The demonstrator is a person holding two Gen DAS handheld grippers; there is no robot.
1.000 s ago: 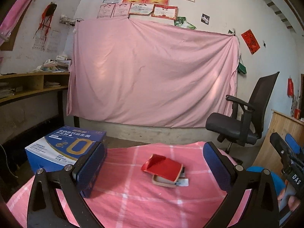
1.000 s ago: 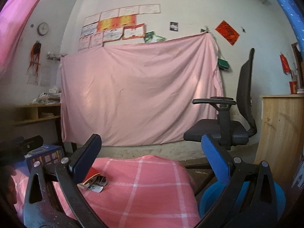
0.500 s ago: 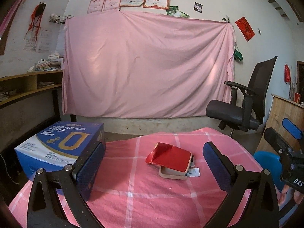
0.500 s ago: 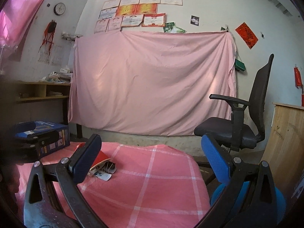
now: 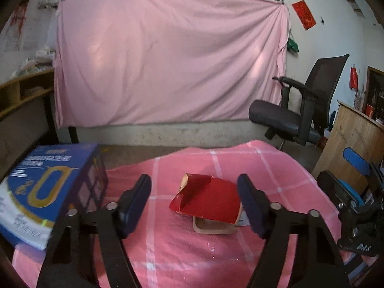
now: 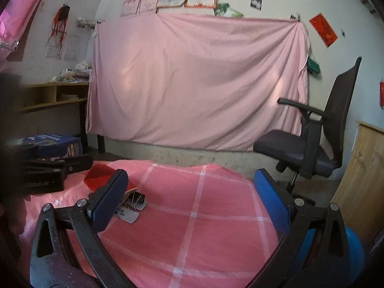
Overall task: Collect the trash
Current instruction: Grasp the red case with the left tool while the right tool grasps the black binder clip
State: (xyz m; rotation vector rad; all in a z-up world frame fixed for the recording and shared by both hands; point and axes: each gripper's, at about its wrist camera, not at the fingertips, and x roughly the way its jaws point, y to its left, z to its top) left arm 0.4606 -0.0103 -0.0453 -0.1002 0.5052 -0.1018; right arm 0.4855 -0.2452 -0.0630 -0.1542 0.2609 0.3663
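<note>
While nothing is yet picked up, I judge the collecting barely begun: every scrap lies on the pink checked cloth [image 5: 216,259] and no piece is held.

Left wrist view, left to right: blue carton [image 5: 45,192] at the lower left edge; then my left gripper [image 5: 194,201], jaws closing, with the red torn wrapper [image 5: 206,201] framed between them near the centre. The pads do not touch it that I can see. Under the wrapper sits a tan tray piece [image 5: 211,228]. At the lower right edge the right gripper's body intrudes.

Right wrist view, left to right: the left tool shows as a dark bulk at the left edge; the wrapper sits left of centre, partly behind one pad. My right gripper [image 6: 192,206] stands wide, nothing in it, over bare cloth.

Differences: only the right view shows a black binder clip [image 6: 138,198] and a printed card [image 6: 127,213] beside the wrapper, plus a blue bin [image 6: 352,252] at lower right, probably the destination. Only the left view shows the tray piece plainly.

Remaining: grasp, carry, drop, repeat.
</note>
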